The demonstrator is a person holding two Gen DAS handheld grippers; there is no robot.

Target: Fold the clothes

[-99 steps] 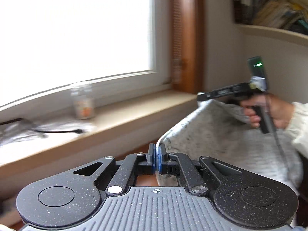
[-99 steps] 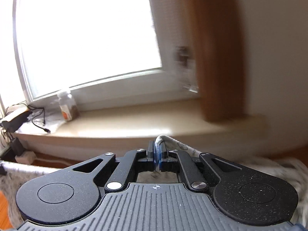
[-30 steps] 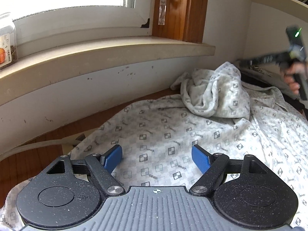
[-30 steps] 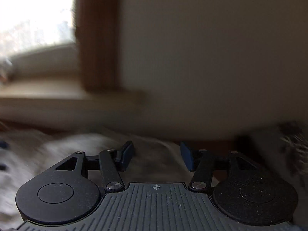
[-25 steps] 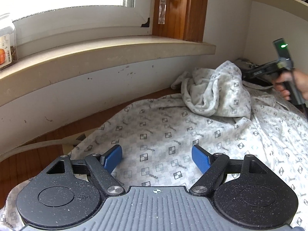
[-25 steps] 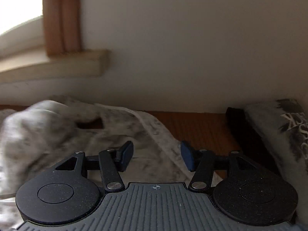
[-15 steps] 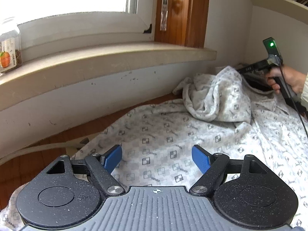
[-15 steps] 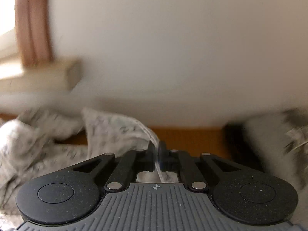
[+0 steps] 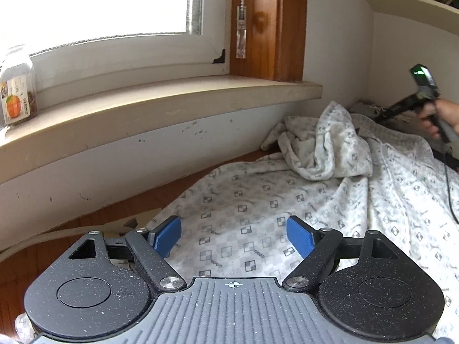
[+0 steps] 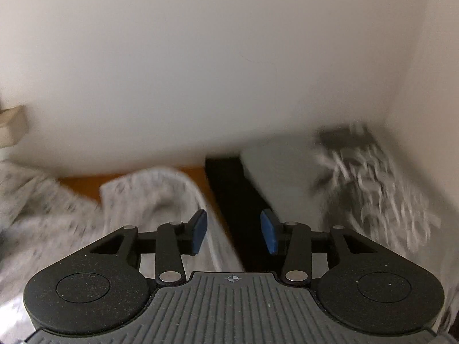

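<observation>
- I see my left gripper [image 9: 233,236] low over the garment [image 9: 258,200]. Its blue fingers [image 9: 167,235] stand wide apart and hold nothing. The cloth lies flat below them.
- The garment is pale grey with small square marks. It is spread out on the brown wooden floor [image 9: 114,212], close under the white wall.
- One part of the garment is bunched up in a heap [image 9: 324,143] near the corner of the room.
- My right gripper [image 10: 233,230] is over the far edge of the garment [image 10: 160,197]. Its fingers [image 10: 198,230] are opening. Nothing is pinched between them. The cloth edge lies just under the left one.
- This view is blurry, so small things are hard to make out.
- A black strip [image 10: 238,200] lies under the gap of the right fingers, and a grey cloth thing with dark marks [image 10: 370,177] lies to the right of it by the wall.
- In the left view I can see the right gripper [image 9: 401,106] far off, with a hand [image 9: 439,114] on its handle and a green light on top.
- A window sill [image 9: 172,103] runs along the wall. A jar [image 9: 18,83] with an orange label stands on it at the left.
</observation>
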